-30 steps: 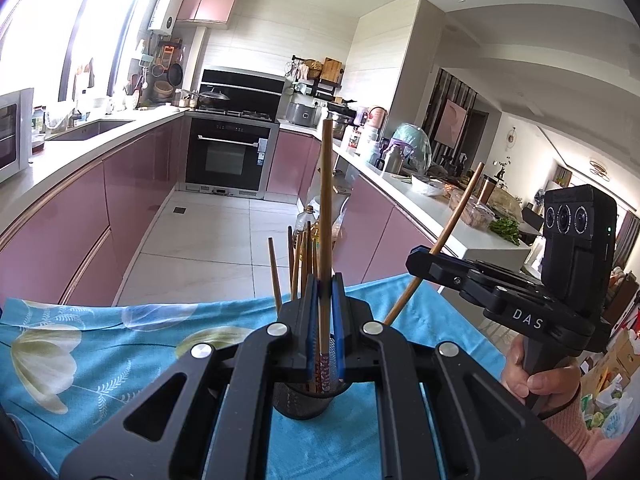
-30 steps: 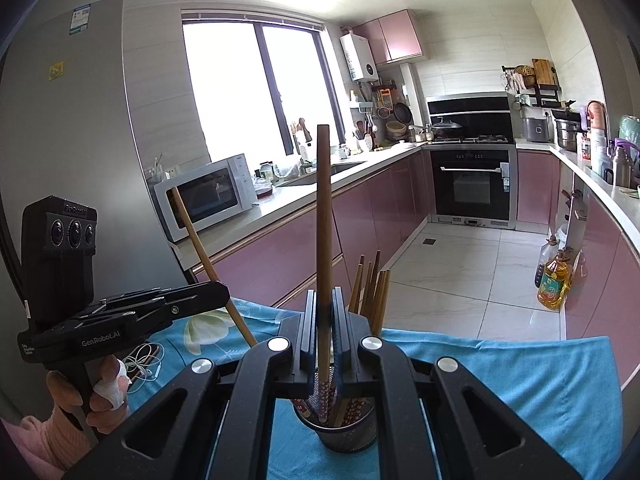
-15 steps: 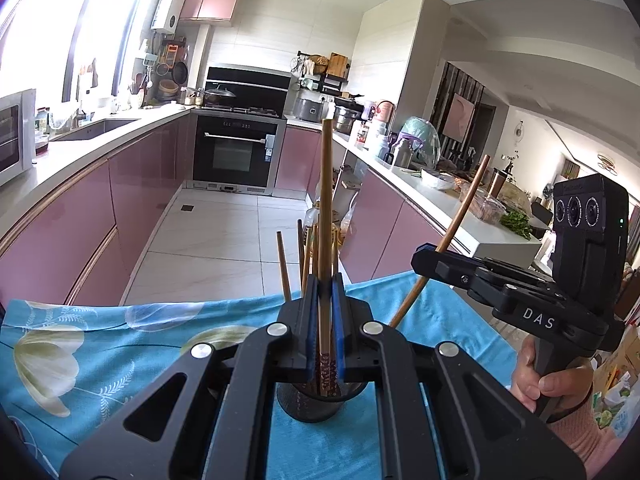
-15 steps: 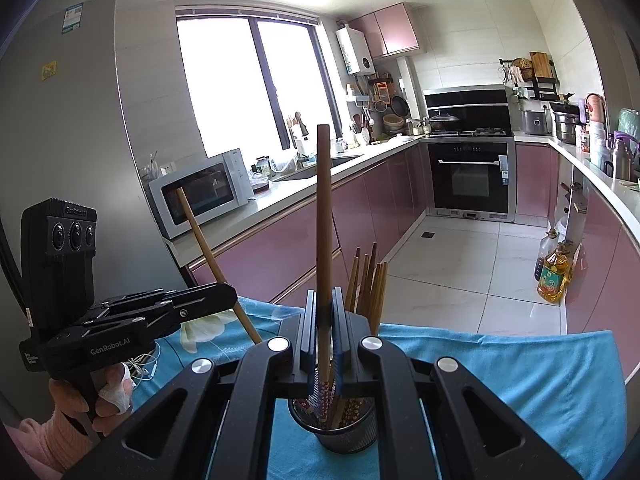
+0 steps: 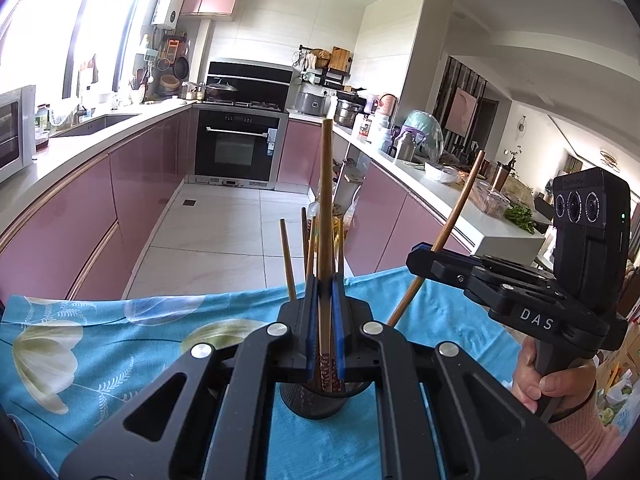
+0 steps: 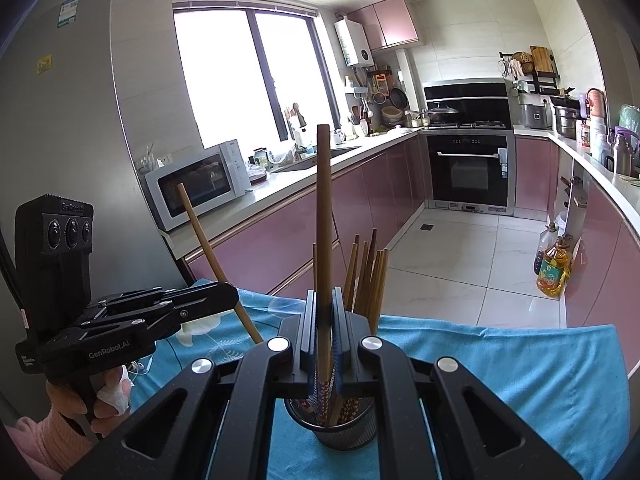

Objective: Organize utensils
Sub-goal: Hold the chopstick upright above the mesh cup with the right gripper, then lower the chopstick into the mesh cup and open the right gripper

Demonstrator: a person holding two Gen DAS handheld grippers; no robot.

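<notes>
Left wrist view shows each gripper's jaws clamped on an upright chopstick (image 5: 325, 216) right above the cup (image 5: 320, 400).

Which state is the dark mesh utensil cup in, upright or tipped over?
Upright. The utensil cup stands on the blue cloth with its mouth upward, and several chopsticks stick up out of it.

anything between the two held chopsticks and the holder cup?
Nothing separate that I can see. Each tool, left and right, is shut on a chopstick right above the mesh cup. Only the chopsticks already standing in it crowd the opening, mostly on the far side.
</notes>
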